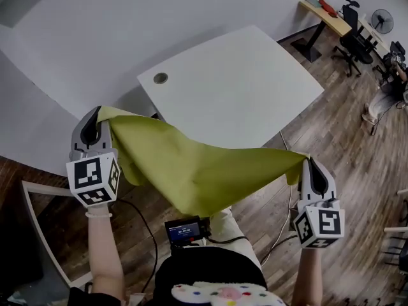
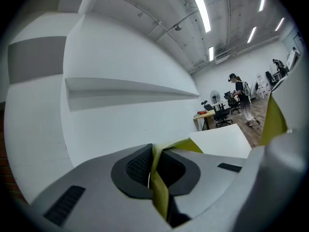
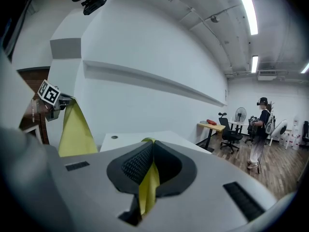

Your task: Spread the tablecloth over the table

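The yellow tablecloth (image 1: 191,171) is held sagging in the air between the left gripper (image 1: 99,121) and the right gripper (image 1: 308,167), each clenched on a corner, with the bare table (image 1: 255,81) just ahead.

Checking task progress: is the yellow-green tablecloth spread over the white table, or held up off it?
Not spread: the tablecloth sags between the left gripper and right gripper, each shut on an edge; the table lies uncovered.

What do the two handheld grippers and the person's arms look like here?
Left gripper and right gripper: grey moulded shells, black ribbed pads, each with a white cube of black square markers. Forearms unsleeved; a pale band on the left wrist.
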The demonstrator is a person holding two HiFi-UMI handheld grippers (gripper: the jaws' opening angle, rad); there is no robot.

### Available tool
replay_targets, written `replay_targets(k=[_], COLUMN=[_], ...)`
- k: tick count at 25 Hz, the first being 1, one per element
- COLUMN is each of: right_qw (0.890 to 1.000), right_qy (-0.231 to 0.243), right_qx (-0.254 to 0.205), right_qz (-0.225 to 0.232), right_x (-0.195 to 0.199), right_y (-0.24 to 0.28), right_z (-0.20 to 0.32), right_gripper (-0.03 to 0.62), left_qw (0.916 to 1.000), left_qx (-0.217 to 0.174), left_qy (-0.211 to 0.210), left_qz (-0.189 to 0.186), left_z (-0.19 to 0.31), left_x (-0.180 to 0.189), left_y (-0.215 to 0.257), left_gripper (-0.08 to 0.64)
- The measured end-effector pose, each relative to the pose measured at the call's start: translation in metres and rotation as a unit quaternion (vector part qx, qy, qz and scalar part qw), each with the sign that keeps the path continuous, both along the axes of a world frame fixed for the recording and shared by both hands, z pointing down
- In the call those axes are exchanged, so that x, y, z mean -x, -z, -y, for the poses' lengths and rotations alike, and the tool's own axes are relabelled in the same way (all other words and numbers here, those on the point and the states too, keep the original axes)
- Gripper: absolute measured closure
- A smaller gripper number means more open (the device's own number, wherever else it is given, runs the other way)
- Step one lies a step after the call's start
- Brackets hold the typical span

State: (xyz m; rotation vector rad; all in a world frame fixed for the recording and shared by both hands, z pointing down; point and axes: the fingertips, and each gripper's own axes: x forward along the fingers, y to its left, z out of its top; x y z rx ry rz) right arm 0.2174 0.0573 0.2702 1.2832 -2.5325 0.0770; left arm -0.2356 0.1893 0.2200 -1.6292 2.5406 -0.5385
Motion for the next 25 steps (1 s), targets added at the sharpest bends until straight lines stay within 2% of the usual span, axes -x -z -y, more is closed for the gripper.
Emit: replay_targets(k=[5, 10, 19, 25], right_qw=[1.0, 0.999, 0.997, 0.997], right_qy=[-0.011, -0.015, 0.032, 0.038], right_qx=[0.003, 0.028, 0.053, 0.049], right_qz=[0.003, 0.022, 0.037, 0.046], right_x=[-0.02, -0.033, -0.011, 0.016], right_y=[-0.002, -0.01, -0.021, -0.02], right_z=[0.035, 0.067, 0.102, 0.112], right_gripper=[0.557, 0.558, 0.557, 0.558], left_qw=[0.9997, 0.9993, 0.9969, 0.9956], left_qx=[0.007, 0.022, 0.034, 0.028], left_qy=[0.024, 0.032, 0.071, 0.089], left_qz=[-0.006, 0.0, -0.003, -0.012], left_z=[0.022, 0.06, 0.097, 0.109], left_x=[0.016, 0.021, 0.039, 0.071], left_y=[0.0, -0.006, -0.015, -0.026], left_gripper=[0.546, 0.546, 0.546, 0.546])
